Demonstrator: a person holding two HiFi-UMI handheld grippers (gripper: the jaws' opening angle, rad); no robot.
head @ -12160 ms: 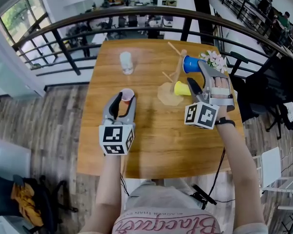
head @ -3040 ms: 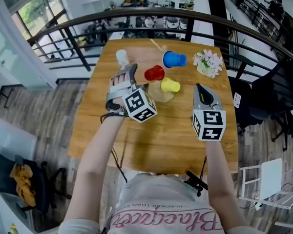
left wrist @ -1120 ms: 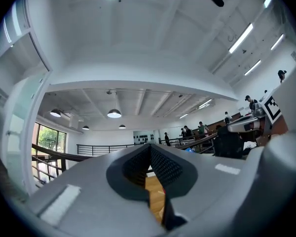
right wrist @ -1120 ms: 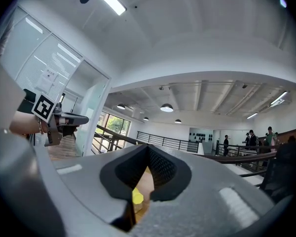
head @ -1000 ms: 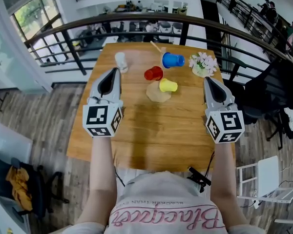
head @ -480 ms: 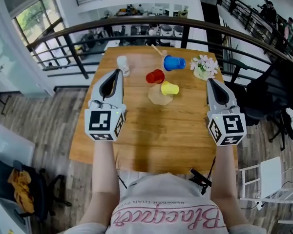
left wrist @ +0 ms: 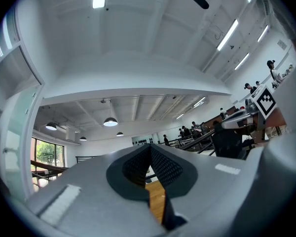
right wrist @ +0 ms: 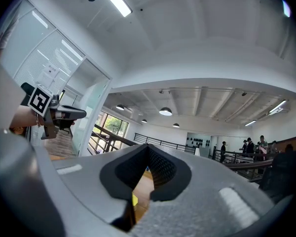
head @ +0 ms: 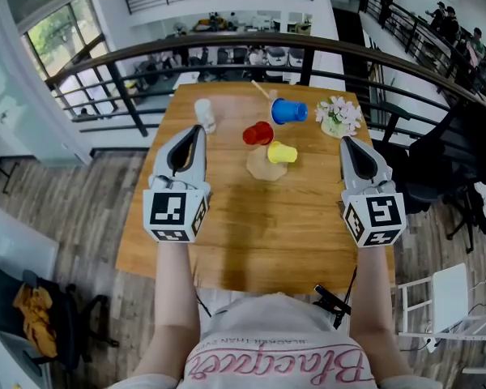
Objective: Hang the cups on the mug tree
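Your left claw [head: 196, 130] and right claw [head: 346, 141] are pressed together, empty; the pale cup [head: 203, 113] at eleven o'clock on the bench [head: 259, 217] looks light and slippery, so pinch its rim.

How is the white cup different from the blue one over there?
The white cup is pale; the blue cup is bright blue. The white cup stands on the table, apart from the mug tree; the blue cup hangs sideways on it. Both are small and sit toward the table's far end.
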